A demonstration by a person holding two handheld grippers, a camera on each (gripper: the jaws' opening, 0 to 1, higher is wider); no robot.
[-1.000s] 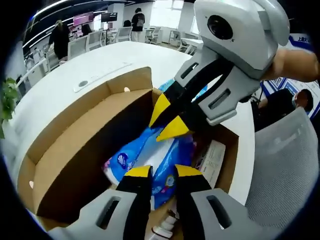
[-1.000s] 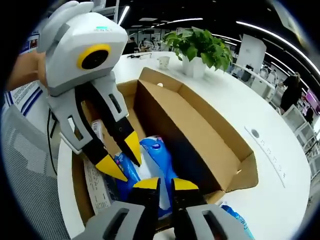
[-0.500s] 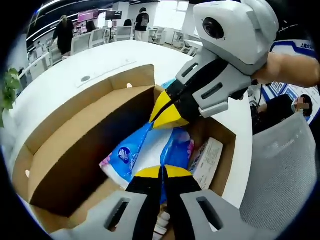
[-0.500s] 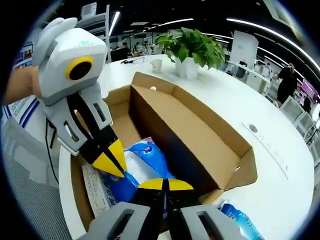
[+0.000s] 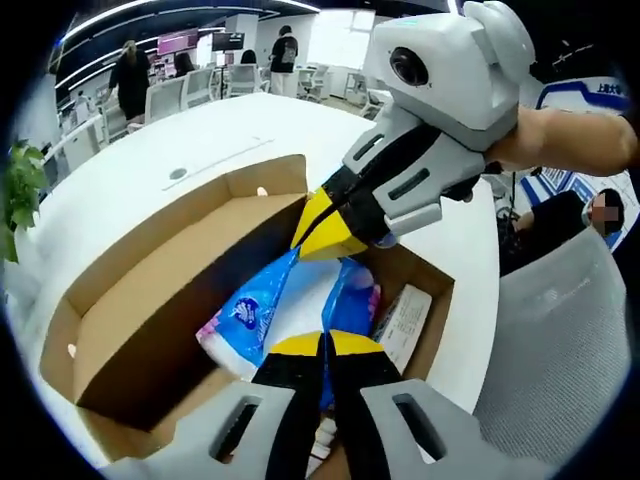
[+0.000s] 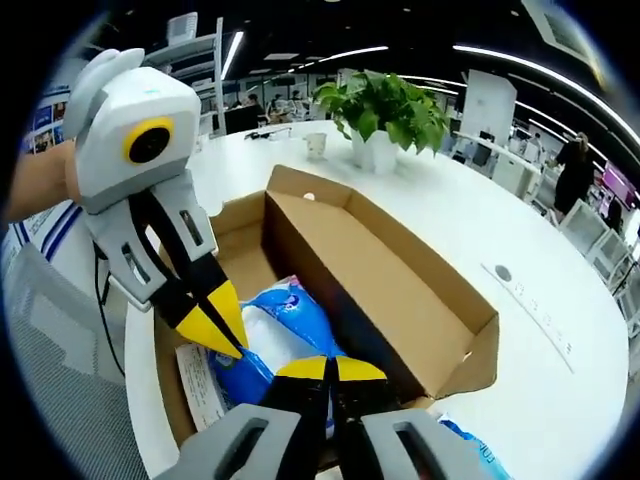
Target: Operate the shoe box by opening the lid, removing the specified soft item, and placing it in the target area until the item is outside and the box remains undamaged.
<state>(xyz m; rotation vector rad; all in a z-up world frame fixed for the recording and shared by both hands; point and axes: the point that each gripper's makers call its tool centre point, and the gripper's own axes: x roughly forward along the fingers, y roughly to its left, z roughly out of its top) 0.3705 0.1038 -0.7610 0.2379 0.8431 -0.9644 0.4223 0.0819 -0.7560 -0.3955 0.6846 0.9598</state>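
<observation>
While both pairs of yellow-tipped jaws are pressed together, each gripper pinches the blue plastic pack (image 5: 262,302) from a different end. In the left gripper view, the left gripper (image 5: 323,345) clamps the near edge of the pack, and the right gripper (image 5: 325,232) comes in from the upper right, its tips closed on the far edge of the same wrapper. In the right gripper view the roles mirror: the right gripper (image 6: 327,368) grips the pack's near edge at the bottom, while the left gripper (image 6: 215,318) reaches down from the left with its tips shut on the pack's other side. The pack, blue and white with a pink patch, sits stretched between the two grippers inside the open shoe box (image 5: 160,300). Just beside the pack, against the box's end wall, lies a printed paper leaflet (image 5: 402,322). The cardboard box rests on a white bench (image 5: 150,150), its lid flap standing up along one long side. A potted green plant (image 6: 385,105) and a small white cup (image 6: 318,146) stand farther along the bench. People (image 5: 130,70) stand in the office background.
</observation>
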